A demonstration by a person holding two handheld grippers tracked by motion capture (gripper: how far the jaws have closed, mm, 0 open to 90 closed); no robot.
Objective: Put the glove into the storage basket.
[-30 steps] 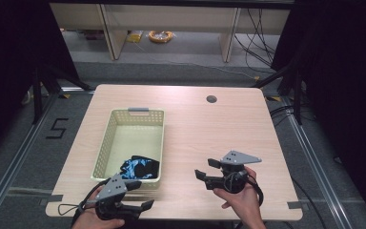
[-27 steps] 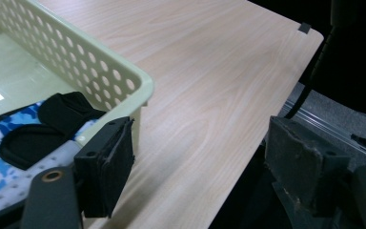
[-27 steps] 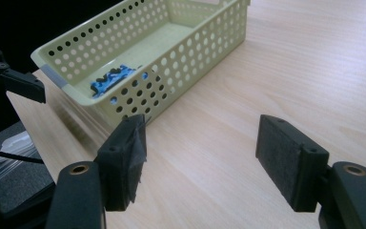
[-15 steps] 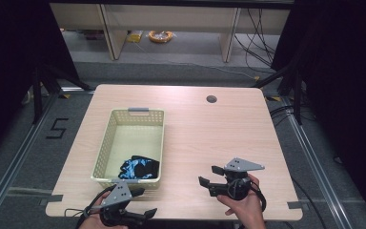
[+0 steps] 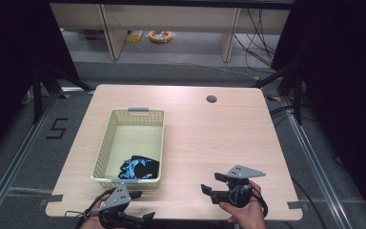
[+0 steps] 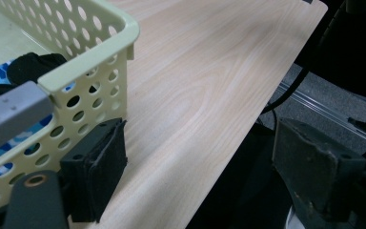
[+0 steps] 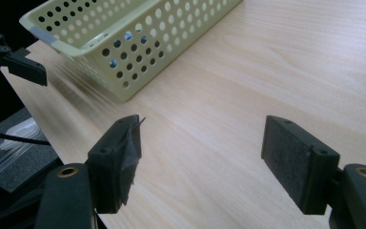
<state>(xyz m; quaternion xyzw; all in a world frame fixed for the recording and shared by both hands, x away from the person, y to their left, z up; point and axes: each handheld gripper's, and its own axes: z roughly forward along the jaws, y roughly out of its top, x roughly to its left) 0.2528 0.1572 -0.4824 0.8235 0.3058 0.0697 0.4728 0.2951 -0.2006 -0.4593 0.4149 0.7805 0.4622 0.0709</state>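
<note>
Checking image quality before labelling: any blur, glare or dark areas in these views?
High view: table evenly lit, surroundings nearly black; the dark cloth in the basket lacks detail. Left gripper view: basket wall and jaws sharp, floor beyond the table edge dark. Right gripper view: streaky blur on the table beside the basket, soft sheen on the wood at right.

One sign is showing that can be read: a black number "5" point(image 5: 57, 129) is lying on the grey floor point(image 5: 24, 167), to the left of the table point(image 5: 228, 138). It is looking like a mark made of dark tape strips, with angular strokes. The basket point(image 5: 104, 150) is carrying no writing that can be read.
</note>
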